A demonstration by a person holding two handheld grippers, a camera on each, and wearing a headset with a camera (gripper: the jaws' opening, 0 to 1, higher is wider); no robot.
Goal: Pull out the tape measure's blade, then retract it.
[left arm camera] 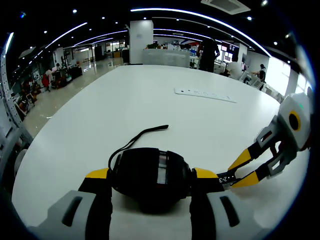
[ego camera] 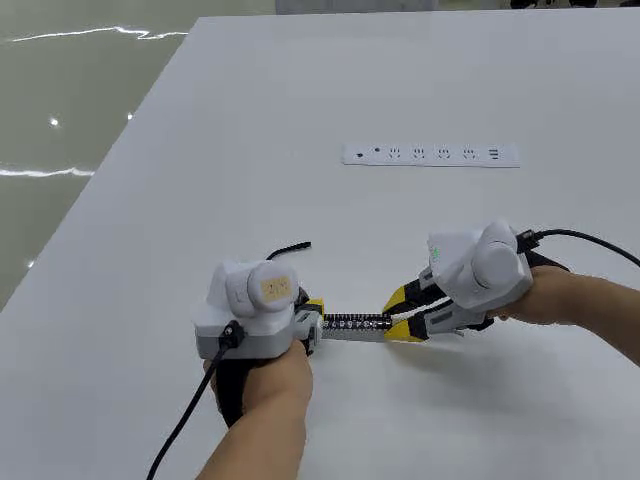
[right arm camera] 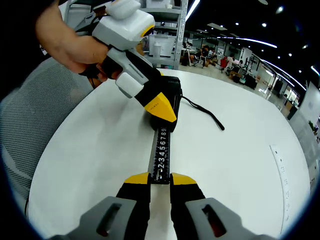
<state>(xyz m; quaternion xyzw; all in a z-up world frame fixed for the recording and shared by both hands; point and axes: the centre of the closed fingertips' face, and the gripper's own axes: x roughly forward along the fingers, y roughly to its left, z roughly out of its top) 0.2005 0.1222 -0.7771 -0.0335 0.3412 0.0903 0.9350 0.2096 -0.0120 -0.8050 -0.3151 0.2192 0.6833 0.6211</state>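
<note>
Open-plan office, seen from a long white tabletop (ego camera: 300,120) that carries a white power strip (ego camera: 430,155). The polished floor (ego camera: 70,130) beside it mirrors the lamps. Overhead, curved strips of ceiling lights (left arm camera: 200,18) and an air-conditioning vent (left arm camera: 225,5) cross a dark ceiling. Farther back stand a white column (left arm camera: 141,40) and several people (left arm camera: 208,52) (too small to tell more). A grey mesh chair (right arm camera: 45,115) sits at the tabletop's edge, with metal shelving (right arm camera: 165,35) beyond.
</note>
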